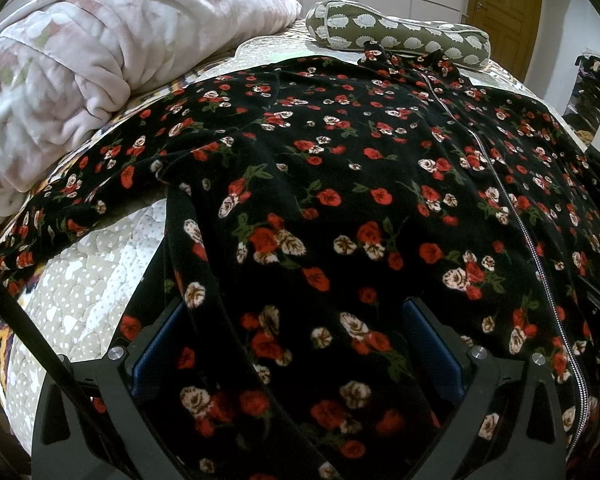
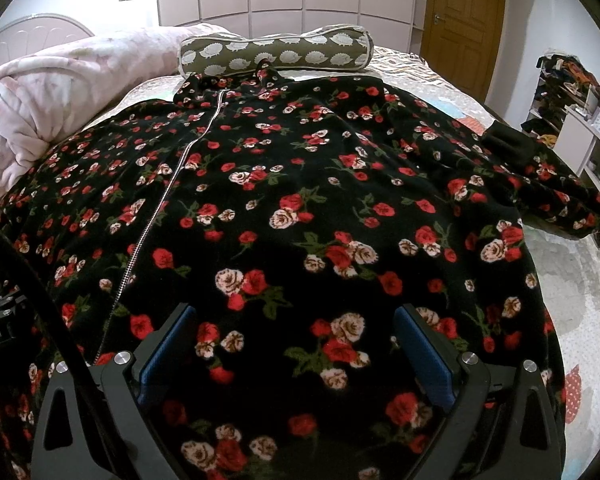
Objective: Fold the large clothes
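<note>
A large black fleece garment with red and white roses (image 1: 340, 152) lies spread flat on the bed, its silver zipper (image 1: 512, 204) running down the front. It fills the right wrist view too (image 2: 300, 184), zipper (image 2: 164, 200) at left. One sleeve reaches left (image 1: 72, 200), the other right (image 2: 540, 176). My left gripper (image 1: 296, 320) is open, its blue pads on either side of the near hem fabric. My right gripper (image 2: 296, 320) is open over the garment's lower part, fabric between the pads.
A rolled pink blanket (image 1: 80, 60) lies at the left of the bed. A green hedgehog-print bolster (image 2: 276, 52) lies behind the collar. The quilted bedspread (image 1: 92, 280) shows left. Shelves (image 2: 580, 120) and a rug (image 2: 580, 300) are at right.
</note>
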A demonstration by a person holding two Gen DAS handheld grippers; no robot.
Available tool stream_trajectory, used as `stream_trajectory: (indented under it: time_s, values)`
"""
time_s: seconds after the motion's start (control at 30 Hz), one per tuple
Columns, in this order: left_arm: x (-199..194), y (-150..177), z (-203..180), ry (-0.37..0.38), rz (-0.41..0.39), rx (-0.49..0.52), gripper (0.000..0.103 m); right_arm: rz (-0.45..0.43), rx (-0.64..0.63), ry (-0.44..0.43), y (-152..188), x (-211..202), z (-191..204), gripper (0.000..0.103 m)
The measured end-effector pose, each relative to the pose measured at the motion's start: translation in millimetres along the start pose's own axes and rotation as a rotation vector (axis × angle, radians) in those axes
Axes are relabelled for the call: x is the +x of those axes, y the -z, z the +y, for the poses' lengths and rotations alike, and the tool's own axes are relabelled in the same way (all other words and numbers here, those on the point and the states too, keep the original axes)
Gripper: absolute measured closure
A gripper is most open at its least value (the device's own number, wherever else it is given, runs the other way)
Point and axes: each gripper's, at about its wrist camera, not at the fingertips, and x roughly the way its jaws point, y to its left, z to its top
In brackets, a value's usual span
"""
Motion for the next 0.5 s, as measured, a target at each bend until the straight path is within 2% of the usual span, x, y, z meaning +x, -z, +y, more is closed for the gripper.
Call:
stream_trajectory:
  time_s: [0.5]
  values:
    - [0.1, 1.1, -0.8, -0.001, -0.002, 0.0, 0.0, 0.0, -0.001, 0.002, 0.4, -0.1, 0.5, 0.003]
